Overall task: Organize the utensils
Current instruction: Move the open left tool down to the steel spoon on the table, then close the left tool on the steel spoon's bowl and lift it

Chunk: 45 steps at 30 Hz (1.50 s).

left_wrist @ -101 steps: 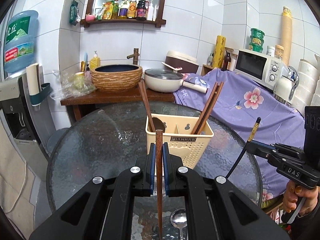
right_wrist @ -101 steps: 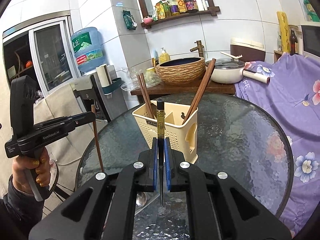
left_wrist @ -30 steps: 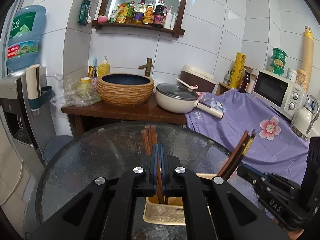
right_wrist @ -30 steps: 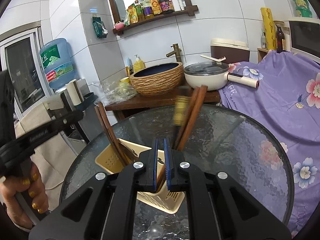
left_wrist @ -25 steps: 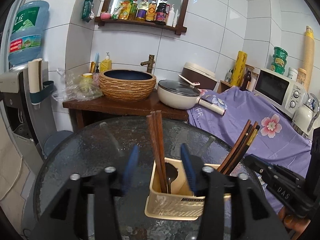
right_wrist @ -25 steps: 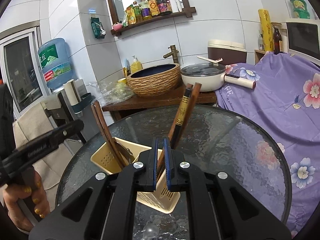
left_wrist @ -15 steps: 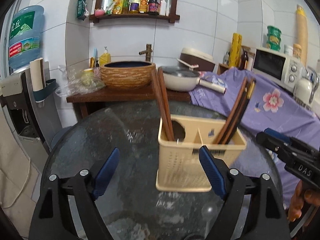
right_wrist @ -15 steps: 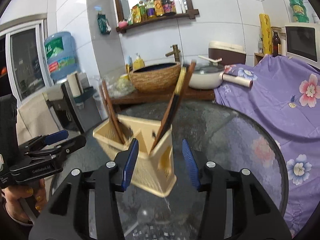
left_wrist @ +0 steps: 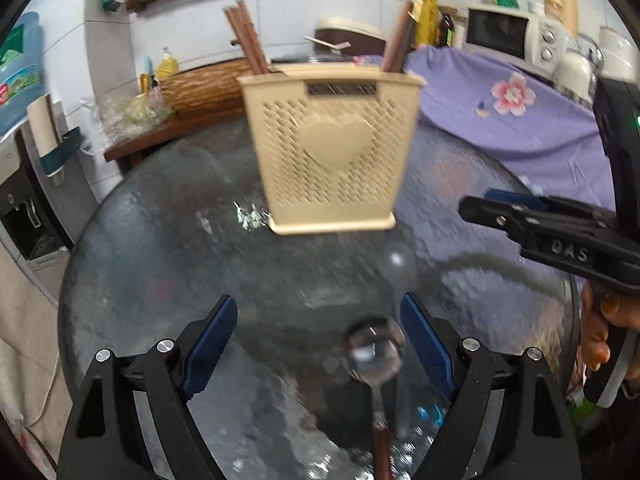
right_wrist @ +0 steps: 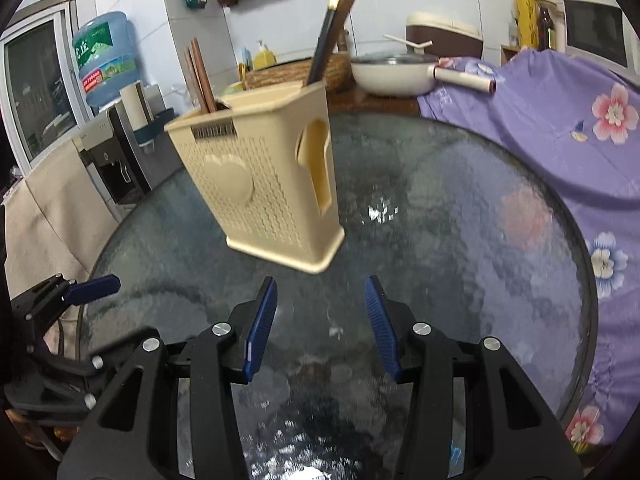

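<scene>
spoon (left_wrist: 374,350): lies flat on glass table (left_wrist: 160,248), bowl toward holder, dark handle toward camera; seen between the spread pads of left gripper (left_wrist: 318,342), nearer the right-hand pad, not touched.
handling: judged light, stiff, slick metal bowl; likely to skid on glass; best taken at the thin neck or handle, pinched across, not at the rounded bowl.
utensil holder (left_wrist: 330,148): cream plastic, perforated, stands upright mid-table; brown chopsticks (left_wrist: 246,36) in left compartment, darker set (left_wrist: 400,36) in right.
left gripper fingers: wide apart, nothing clamped.
right gripper (right_wrist: 320,326): fingers apart, nothing between, held low over bare glass short of the holder.
left over: the spoon is judged the one utensil not yet in the holder.
surroundings: purple floral cloth (right_wrist: 560,120), pan (right_wrist: 394,72), water bottle (right_wrist: 104,56).
</scene>
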{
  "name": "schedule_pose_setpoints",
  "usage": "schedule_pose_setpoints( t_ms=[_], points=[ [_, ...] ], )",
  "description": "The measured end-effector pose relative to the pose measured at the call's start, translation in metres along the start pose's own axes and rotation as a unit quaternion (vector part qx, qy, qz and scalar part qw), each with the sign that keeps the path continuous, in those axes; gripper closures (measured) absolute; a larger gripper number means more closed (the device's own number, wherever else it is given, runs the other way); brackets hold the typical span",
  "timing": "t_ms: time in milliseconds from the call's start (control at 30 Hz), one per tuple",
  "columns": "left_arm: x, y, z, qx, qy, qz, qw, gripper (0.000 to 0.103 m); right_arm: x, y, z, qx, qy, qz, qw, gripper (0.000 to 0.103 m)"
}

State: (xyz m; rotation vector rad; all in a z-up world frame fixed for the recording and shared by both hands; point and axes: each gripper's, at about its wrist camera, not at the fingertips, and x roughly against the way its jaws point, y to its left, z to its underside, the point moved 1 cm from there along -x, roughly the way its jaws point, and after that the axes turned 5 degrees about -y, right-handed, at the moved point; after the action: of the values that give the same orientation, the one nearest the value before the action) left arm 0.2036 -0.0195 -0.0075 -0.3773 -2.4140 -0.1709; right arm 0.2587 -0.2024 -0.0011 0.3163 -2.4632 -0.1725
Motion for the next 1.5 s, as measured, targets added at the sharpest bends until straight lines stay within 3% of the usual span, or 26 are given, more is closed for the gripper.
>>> schedule_pose_setpoints(
  t_ms=[333, 867, 1233, 1500],
  points=[
    [-0.025, -0.023, 0.024, -0.014, 0.042, 0.010, 0.9990, 0.023, 0.003, -0.002, 0.025, 0.004, 0.020, 0.009, 1.000, 0.057],
    [-0.042, -0.031, 0.028, 0.002, 0.065, 0.026, 0.9975, 0.057, 0.001, 0.001, 0.035, 0.008, 0.034, 0.002, 0.999, 0.057],
    [-0.032, -0.020, 0.024, 0.022, 0.053, 0.035, 0.9978, 0.057, -0.014, 0.016, 0.031, 0.009, 0.052, -0.006, 0.999, 0.057],
    [-0.019, 0.019, 0.010, 0.070, 0.025, 0.014, 0.9971, 0.057, -0.041, 0.045, 0.026, 0.010, 0.088, -0.004, 0.996, 0.057]
  ],
)
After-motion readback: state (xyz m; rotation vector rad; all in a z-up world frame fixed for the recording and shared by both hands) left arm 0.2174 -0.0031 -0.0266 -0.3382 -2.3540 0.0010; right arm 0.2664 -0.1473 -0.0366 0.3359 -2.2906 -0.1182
